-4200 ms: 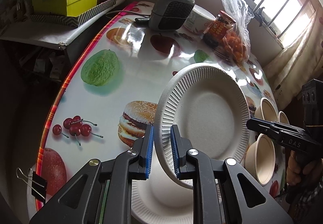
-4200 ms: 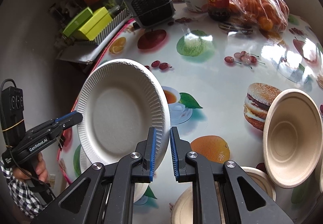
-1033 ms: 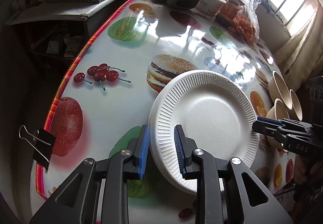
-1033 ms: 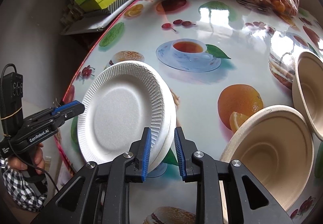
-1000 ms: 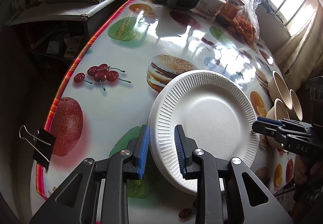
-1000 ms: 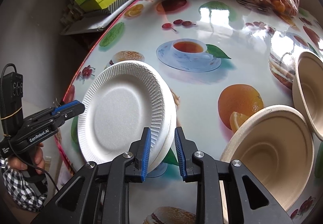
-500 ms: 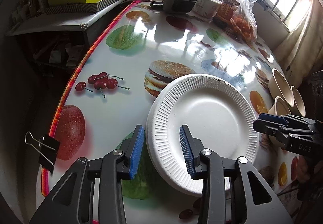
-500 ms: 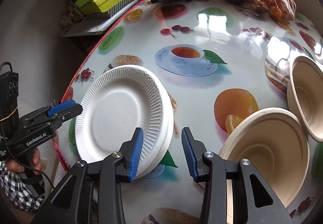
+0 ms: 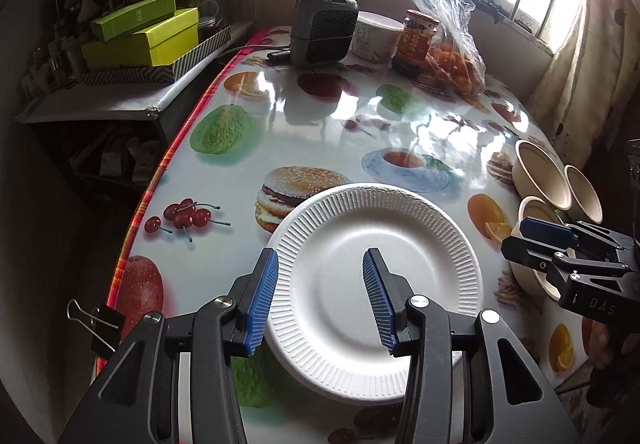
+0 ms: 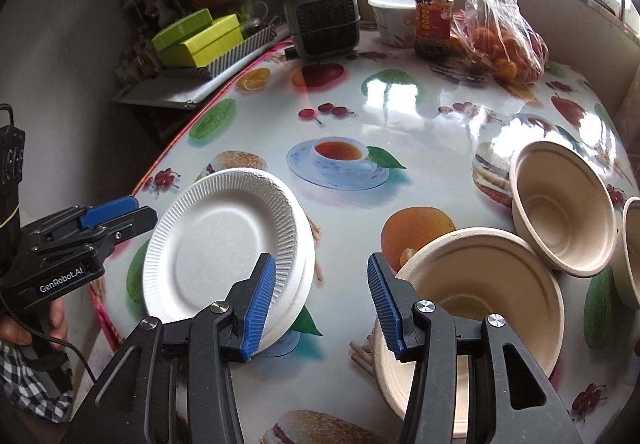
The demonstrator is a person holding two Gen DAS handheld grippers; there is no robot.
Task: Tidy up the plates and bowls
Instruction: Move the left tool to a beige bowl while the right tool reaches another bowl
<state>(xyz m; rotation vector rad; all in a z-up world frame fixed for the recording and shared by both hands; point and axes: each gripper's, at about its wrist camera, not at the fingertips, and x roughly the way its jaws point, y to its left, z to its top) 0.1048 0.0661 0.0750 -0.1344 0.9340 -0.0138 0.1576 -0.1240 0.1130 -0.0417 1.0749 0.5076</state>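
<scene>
Right wrist view: the nearest bowl [image 10: 484, 284] lies at lower right, its rim just beside the right tongs [image 10: 322, 300], which gape empty. White plates [image 10: 224, 240] sit stacked at centre left on the table [image 10: 432, 131], nearer the left tongs [image 9: 318, 302], likewise spread and empty.

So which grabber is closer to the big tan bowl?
Right. The right gripper hangs open just above the big tan bowl; the left gripper is over the white plates.
</scene>
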